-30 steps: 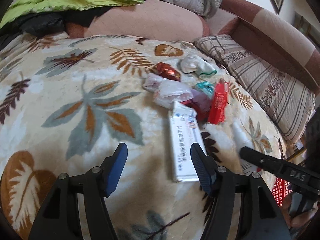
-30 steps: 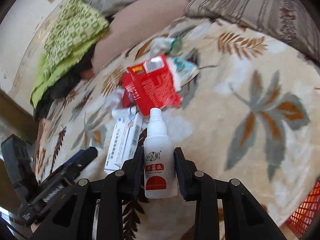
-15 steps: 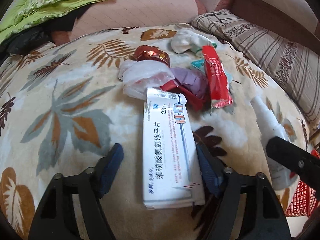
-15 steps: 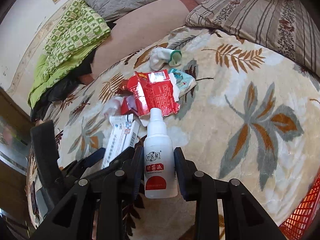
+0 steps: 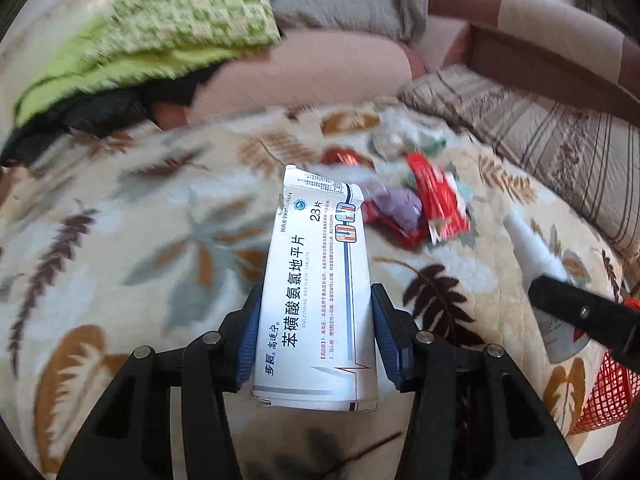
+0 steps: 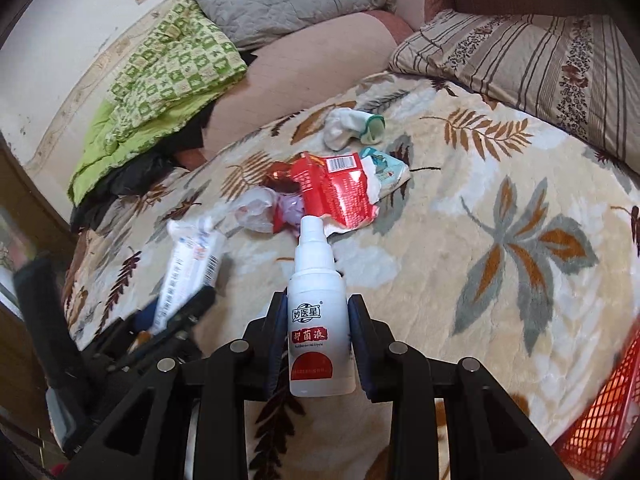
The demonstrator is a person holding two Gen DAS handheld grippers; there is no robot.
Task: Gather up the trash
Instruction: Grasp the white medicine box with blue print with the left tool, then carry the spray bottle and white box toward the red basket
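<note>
A flat white cardboard medicine box with blue printing is clamped between the blue-padded fingers of the left gripper, its long axis pointing forward along the fingers and its torn far end raised above the cream fleece blanket patterned with brown and grey leaves. In the right wrist view the same box is seen blurred at the left, held up off the blanket. A small white plastic spray bottle with a red label is gripped around its body by the right gripper, nozzle pointing away from the camera; in the left wrist view this bottle is seen at the right, partly behind a black finger.

The rest of the trash is left in a loose heap on the blanket beyond both grippers: a crumpled red foil wrapper with a barcode, a clear crumpled plastic bag, a pale teal-printed wrapper just behind the red one, and a white sock with a green cuff a little farther back. A red plastic mesh basket is seen at the lower right edge, beside the blanket. A striped beige pillow and a green checked quilt are lying along the far side.
</note>
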